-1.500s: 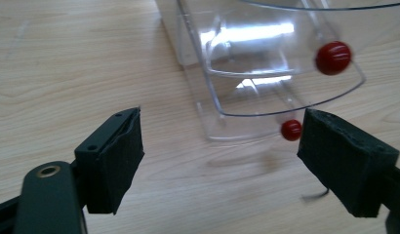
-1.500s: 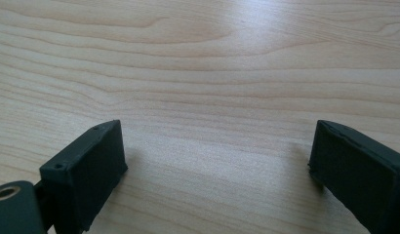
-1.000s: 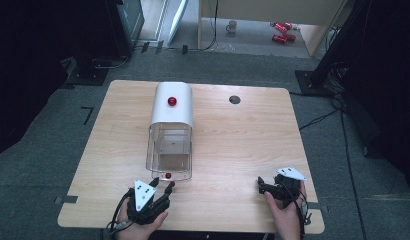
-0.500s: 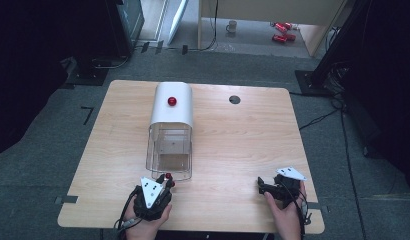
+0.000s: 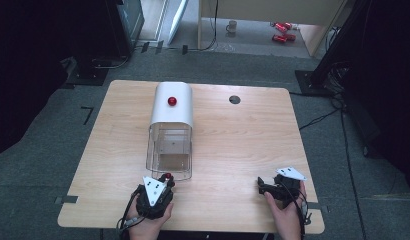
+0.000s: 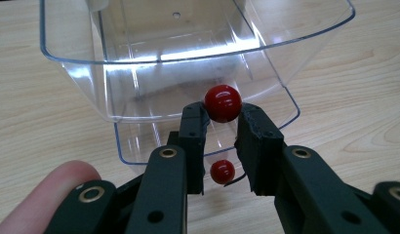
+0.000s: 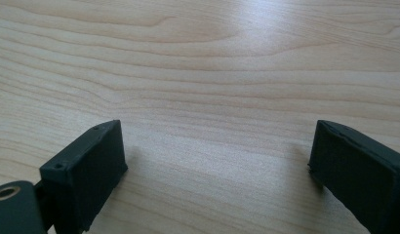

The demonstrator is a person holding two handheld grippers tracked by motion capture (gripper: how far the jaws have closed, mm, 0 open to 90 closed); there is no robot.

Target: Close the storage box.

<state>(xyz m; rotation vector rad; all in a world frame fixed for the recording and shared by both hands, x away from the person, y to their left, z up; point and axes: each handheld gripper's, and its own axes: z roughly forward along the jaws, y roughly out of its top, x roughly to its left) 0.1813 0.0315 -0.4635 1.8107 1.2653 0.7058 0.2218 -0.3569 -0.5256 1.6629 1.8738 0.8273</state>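
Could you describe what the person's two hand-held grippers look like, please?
Both are black. The left hand-held gripper has two blocky jaws on linked arms with brass-coloured pivot pins, and a grey three-cornered plate dotted with small dark holes on top. The right hand-held gripper bears the same kind of plate. A dark cable trails from each.

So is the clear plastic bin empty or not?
Empty: the clear plastic bin shows bare floor; the red ball is outside, between the left gripper's jaws.
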